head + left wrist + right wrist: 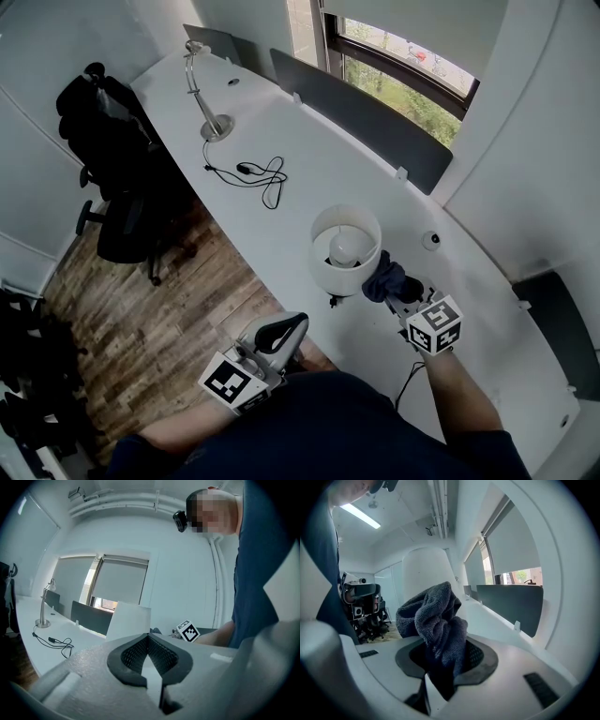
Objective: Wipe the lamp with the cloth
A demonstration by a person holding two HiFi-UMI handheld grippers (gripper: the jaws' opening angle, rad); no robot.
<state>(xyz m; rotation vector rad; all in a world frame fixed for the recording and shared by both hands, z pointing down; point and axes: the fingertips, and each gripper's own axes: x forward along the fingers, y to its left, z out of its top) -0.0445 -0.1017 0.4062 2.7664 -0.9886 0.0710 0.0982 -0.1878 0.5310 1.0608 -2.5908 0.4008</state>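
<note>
At the desk's (309, 169) near edge, the right forearm reaches forward from the body. The right tool (403, 296) points at the lamp (346, 247), with its marker cube facing up. This tool (445, 657) is clenched on the cloth (436, 616), a dark bunch that stands up out of the jaws in front of the white shade (426, 569). From the head view the cloth (387, 278) sits at the shade's right side, and I cannot tell whether they touch.

The left arm is bent close to the body. It holds the left tool (281, 331) off the desk's edge, over the wood floor (141, 309), a little short of the lamp. Its jaws (149, 641) are pressed together with nothing between them.

The lamp stands near the desk's front edge, with bare white top beyond it and to its right. A dark screen (366, 117) runs along the back under the window. Well apart to the far left stand a thin far lamp (202, 94) and a looped cable (260, 173). A black chair (112, 141) stands on the floor beside that end.
</note>
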